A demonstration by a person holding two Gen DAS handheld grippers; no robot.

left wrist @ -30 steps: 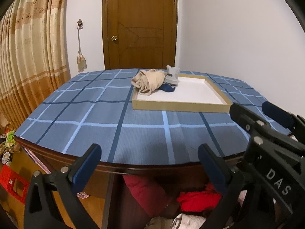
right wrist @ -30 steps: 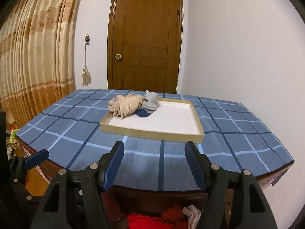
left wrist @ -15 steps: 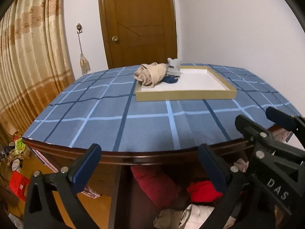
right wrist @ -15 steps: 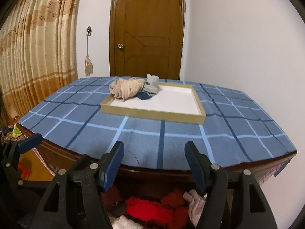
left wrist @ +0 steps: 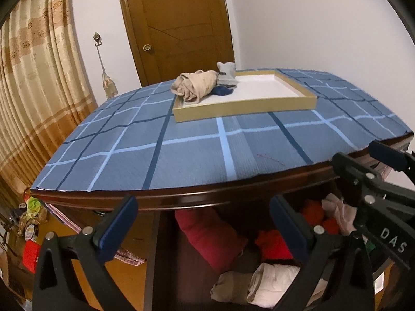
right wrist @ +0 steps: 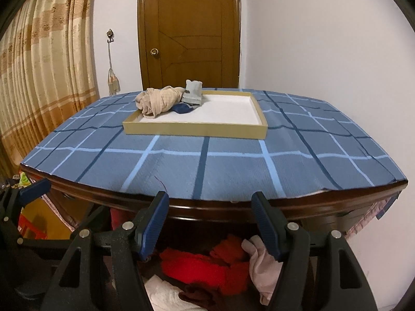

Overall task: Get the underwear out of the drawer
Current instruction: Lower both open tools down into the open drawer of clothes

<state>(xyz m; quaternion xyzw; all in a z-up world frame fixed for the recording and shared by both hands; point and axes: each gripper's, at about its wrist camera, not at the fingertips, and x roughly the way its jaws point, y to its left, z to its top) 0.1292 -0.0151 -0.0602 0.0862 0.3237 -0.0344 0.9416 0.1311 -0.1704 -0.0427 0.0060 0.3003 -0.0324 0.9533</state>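
Note:
An open drawer under the table edge holds rolled garments: a dark red roll, bright red pieces, a pale pink piece and beige and white rolls. My left gripper is open and empty just above the drawer. My right gripper is open and empty over the red pieces; it also shows in the left wrist view. A shallow tan tray on the table holds a beige garment, a grey one and a dark blue one.
The table wears a blue checked cloth with a dark wooden rim. A brown door and white wall stand behind. Curtains hang at the left. Clutter and a red crate sit on the floor at lower left.
Both grippers have dropped lower in front of the table edge, so the drawer's contents show more fully. Both stay open and empty.

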